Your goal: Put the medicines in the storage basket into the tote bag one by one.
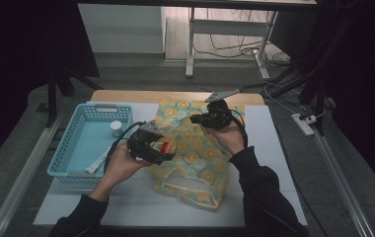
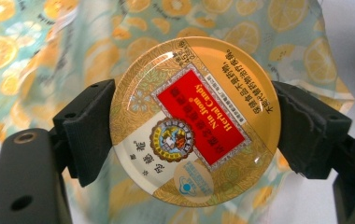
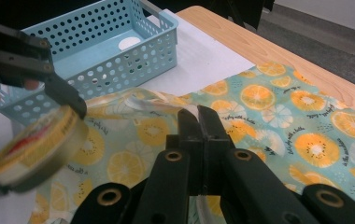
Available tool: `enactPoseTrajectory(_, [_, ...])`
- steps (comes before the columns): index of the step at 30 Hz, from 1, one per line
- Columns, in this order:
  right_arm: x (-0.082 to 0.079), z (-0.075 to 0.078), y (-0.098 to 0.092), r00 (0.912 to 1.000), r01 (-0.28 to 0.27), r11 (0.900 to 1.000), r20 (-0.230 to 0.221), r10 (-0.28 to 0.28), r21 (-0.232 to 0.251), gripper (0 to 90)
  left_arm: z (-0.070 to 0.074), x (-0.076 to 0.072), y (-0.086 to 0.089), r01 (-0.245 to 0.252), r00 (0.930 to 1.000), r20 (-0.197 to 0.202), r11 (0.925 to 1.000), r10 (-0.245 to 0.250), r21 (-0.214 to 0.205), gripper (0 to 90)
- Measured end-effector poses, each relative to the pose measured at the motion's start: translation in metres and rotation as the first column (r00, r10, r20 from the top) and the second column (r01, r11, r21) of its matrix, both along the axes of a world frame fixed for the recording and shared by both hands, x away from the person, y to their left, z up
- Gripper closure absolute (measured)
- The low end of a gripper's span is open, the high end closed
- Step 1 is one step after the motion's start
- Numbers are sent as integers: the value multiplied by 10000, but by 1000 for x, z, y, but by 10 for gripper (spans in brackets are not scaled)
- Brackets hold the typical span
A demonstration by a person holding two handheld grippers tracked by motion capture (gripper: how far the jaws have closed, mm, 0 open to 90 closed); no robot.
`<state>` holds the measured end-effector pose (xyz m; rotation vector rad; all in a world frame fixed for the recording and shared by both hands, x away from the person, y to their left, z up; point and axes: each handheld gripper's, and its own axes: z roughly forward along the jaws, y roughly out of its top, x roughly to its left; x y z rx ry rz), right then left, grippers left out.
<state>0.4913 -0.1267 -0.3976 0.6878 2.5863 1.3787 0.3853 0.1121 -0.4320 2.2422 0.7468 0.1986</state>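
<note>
A round golden candy tin [image 2: 194,121] with a red label sits between the pads of my left gripper [image 2: 195,127], which is shut on its rim. In the high view that left gripper [image 1: 163,147] holds the tin [image 1: 166,146] over the left edge of a fabric bag [image 1: 195,158] printed with orange slices. My right gripper [image 1: 196,118] is at the bag's far edge, its jaws shut [image 3: 198,122] on a raised fold of the bag [image 3: 269,107]. In the right gripper view the tin [image 3: 33,147] hangs at the left, close to the lifted fold.
A light blue perforated basket [image 1: 72,148] stands left of the bag on a white mat [image 1: 136,197]; inside are a small white bottle [image 1: 116,127] and a white tube [image 1: 98,162]. The wooden table edge [image 1: 126,95] lies beyond the mat. The bag's handles [image 1: 190,183] lie toward the front.
</note>
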Motion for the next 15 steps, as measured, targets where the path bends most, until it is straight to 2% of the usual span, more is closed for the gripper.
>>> enactPoseTrajectory(7, [4, -2, 1, 10000, 49, 10000, -23, -49, 27, 900, -6, 13, -27, 358, 9994, 16, 9993, -359, 141, 204])
enactPoseTrajectory(15, [11, -4, -1, 9998, 175, 9998, -77, -175, 58, 900, -20, 32, -45, 278, 9996, -73, 9991, -276, 310, 204])
